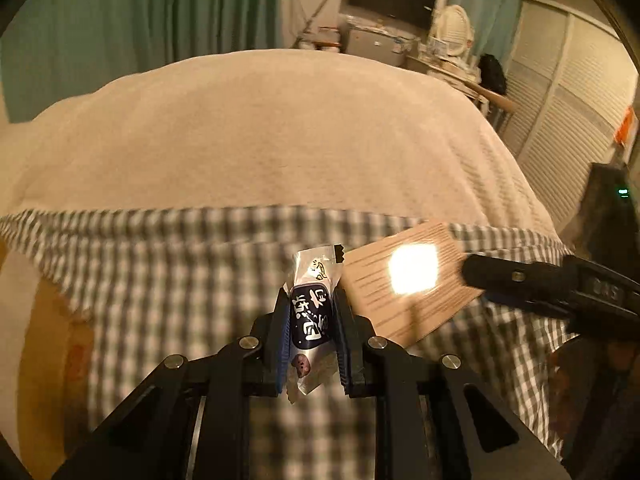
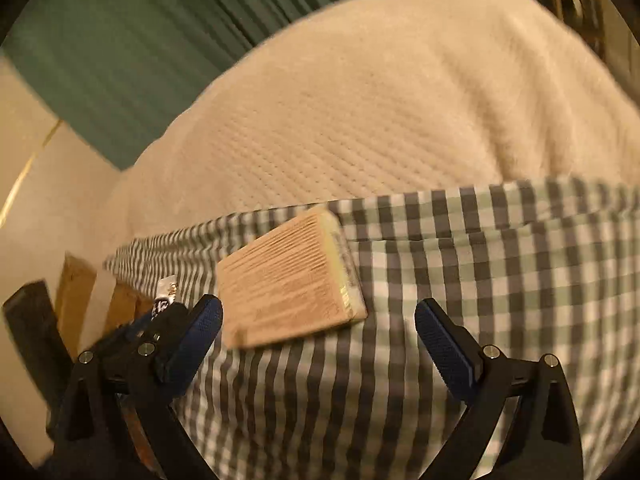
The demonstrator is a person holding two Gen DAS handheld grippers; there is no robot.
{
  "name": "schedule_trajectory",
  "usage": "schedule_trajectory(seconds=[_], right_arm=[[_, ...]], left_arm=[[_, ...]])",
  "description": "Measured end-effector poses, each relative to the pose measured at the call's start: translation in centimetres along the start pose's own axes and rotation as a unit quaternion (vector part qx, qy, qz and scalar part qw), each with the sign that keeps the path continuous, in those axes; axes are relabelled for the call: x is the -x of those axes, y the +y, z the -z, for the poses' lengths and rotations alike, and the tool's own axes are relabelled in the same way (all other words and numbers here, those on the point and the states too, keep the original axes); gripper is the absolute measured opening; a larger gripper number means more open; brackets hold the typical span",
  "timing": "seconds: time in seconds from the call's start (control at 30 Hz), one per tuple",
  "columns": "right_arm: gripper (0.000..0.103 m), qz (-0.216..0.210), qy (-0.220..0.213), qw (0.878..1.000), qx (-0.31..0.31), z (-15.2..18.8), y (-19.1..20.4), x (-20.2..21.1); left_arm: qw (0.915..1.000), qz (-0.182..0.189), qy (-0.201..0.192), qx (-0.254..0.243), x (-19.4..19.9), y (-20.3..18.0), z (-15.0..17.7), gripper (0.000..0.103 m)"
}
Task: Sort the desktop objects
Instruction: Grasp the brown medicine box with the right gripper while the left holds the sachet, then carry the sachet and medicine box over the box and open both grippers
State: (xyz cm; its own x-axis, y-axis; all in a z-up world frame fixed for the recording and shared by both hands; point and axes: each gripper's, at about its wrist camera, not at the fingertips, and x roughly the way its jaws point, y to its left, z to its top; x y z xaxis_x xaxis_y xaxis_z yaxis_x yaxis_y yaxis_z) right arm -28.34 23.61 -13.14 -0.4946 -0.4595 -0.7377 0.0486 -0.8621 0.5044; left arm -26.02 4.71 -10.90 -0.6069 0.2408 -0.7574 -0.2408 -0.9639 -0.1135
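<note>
L gripper (image 1: 310, 320) has its jaws closed on a snack packet (image 1: 310, 312). The packet is silver foil w/ a dark blue label and white characters, and stands lengthwise between the blue pads. Its crimped top edge sticks out past the fingertips and the lower end hangs back toward the camera. The packet looks lifted clear of the cloth (image 1: 180, 280), tho blur makes the gap hard to judge.

The cloth is grey-and-white check and covers the surface. Beyond its far hem lies a cream blanket (image 1: 260, 132) w/ a quilted texture. A teal curtain (image 1: 140, 12) hangs behind that.

A wood block (image 1: 436, 308) w/ fine parallel grooves lies flat on the cloth, just right of the packet in the L wrist view. A bright glare spot sits on its top face. Its near-left corner is close to the L gripper's right finger; can't tell if they touch.

R gripper (image 2: 318, 332) has its jaws wide open, w/ nothing between them. It hangs over the cloth, pointing down at an angle. The block (image 2: 288, 280) lies ahead, closer to its left finger (image 2: 196, 336), and the near edge of the block sits abt level w/ the fingertips. The R wrist view is motion-blurred.

In the R wrist view the L gripper shows at lower left, w/ the packet tip (image 2: 166, 286) poking above it. A cardboard box (image 2: 80, 300) sits past the cloth's left edge.
</note>
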Motion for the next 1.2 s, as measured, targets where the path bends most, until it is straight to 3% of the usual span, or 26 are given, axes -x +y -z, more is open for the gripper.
schedule_trajectory(seconds=[0.13,0.23,0.37,0.43,0.53,0.57,0.6,0.67,0.77,0.9,1.03,1.2], right_arm=[[0.099,-0.073,0.026,0.993,-0.088,0.2,-3.0,-2.4],[0.099,-0.089,0.029,0.991,-0.098,0.4,-3.7,-2.9],[0.095,-0.171,0.026,0.977,-0.125,0.5,-3.1,-2.5],[0.094,-0.178,0.027,0.977,-0.113,0.4,-1.9,-2.7],[0.082,-0.197,0.041,0.974,-0.104,0.6,-0.3,-3.6],[0.068,-0.199,0.045,0.974,-0.103,0.7,0.3,-4.0],[0.061,-0.185,0.043,0.977,-0.097,0.8,0.8,-4.2],[0.032,-0.156,0.041,0.983,-0.088,0.7,1.7,-4.8],[0.03,-0.121,0.024,0.99,-0.069,0.9,2.8,-3.8],[0.029,-0.05,0.013,0.999,0.015,1.0,5.3,-1.3],[0.029,0.013,0.01,0.995,0.096,1.9,7.7,1.5],[0.029,0.058,0.02,0.987,0.148,3.4,9.3,4.1]], left_arm=[[0.9995,-0.016,0.012,-0.025,-2.8,-1.8,-0.3,0.019],[0.9994,-0.016,0.017,-0.026,-3.5,-1.6,-0.5,0.019],[0.9989,-0.022,0.023,-0.035,-3.7,-1.3,0.0,0.019],[0.9988,-0.025,0.024,-0.036,-3.8,-0.9,0.2,0.019],[0.9989,-0.027,0.031,-0.023,-3.7,-0.1,0.7,0.019],[0.9989,-0.027,0.039,-0.008,-3.8,0.6,0.8,0.019],[0.9986,-0.02,0.047,0.012,-2.5,2.6,1.9,0.02],[0.9954,0.011,0.069,0.065,-2.6,4.7,2.8,0.02],[0.9948,0.021,0.06,0.079,-1.4,5.9,3.5,0.02],[0.9962,0.027,0.052,0.064,1.0,5.8,3.9,0.02],[0.9973,0.037,0.04,0.049,4.3,5.1,4.3,0.02],[0.9995,0.03,0.01,0.01,9.4,4.2,4.1,0.02]])
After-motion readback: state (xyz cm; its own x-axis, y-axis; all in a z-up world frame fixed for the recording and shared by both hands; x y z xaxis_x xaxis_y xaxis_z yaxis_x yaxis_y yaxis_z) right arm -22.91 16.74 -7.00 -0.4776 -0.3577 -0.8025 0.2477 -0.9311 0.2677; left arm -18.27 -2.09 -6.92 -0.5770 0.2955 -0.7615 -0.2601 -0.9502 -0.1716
